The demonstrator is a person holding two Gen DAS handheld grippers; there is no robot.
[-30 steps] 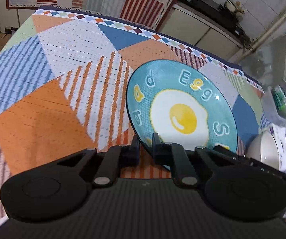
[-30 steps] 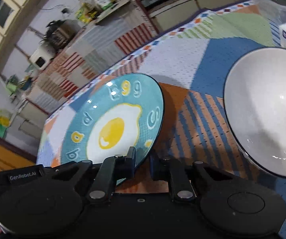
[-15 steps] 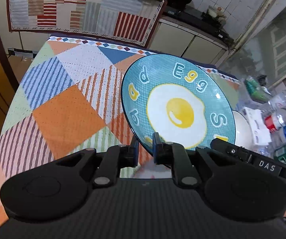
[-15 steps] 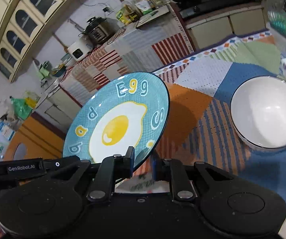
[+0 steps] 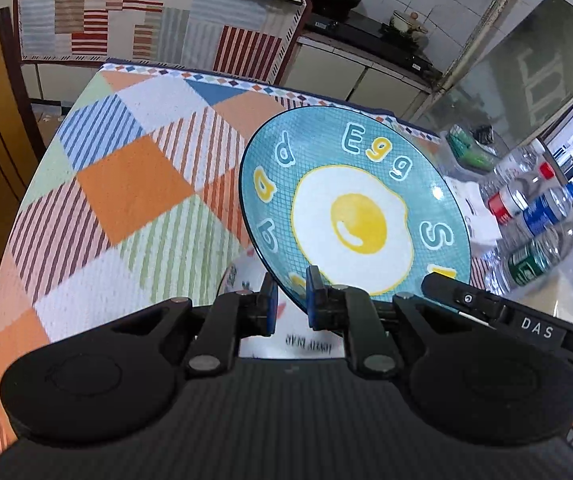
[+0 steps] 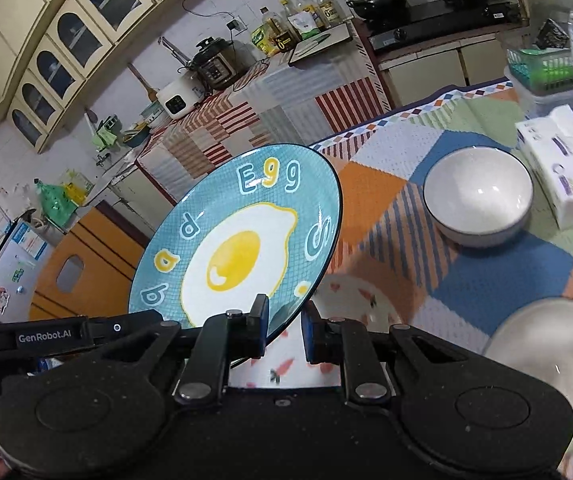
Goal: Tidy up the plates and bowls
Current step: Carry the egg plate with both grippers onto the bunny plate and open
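Observation:
A teal plate with a fried-egg picture [image 5: 354, 208] is held in the air above the table, tilted. My left gripper [image 5: 291, 300] is shut on its near rim. My right gripper [image 6: 284, 330] is shut on the same plate [image 6: 242, 244] at its lower right rim. A white plate with small carrot prints [image 6: 350, 304] lies on the cloth below; it also shows in the left wrist view [image 5: 246, 276]. A white bowl [image 6: 478, 196] stands on the table further back. Another white bowl [image 6: 554, 344] sits near the right gripper, blurred.
The table has a patchwork cloth [image 5: 126, 184]. A tissue pack [image 6: 562, 168], water bottles [image 5: 534, 208] and a clear box with green contents [image 6: 542, 68] stand at the right side. Kitchen counters run behind the table.
Both grippers have lifted the egg plate up off the table; the view has pulled back and higher. The carrot-print plate and a second bowl have come into view below.

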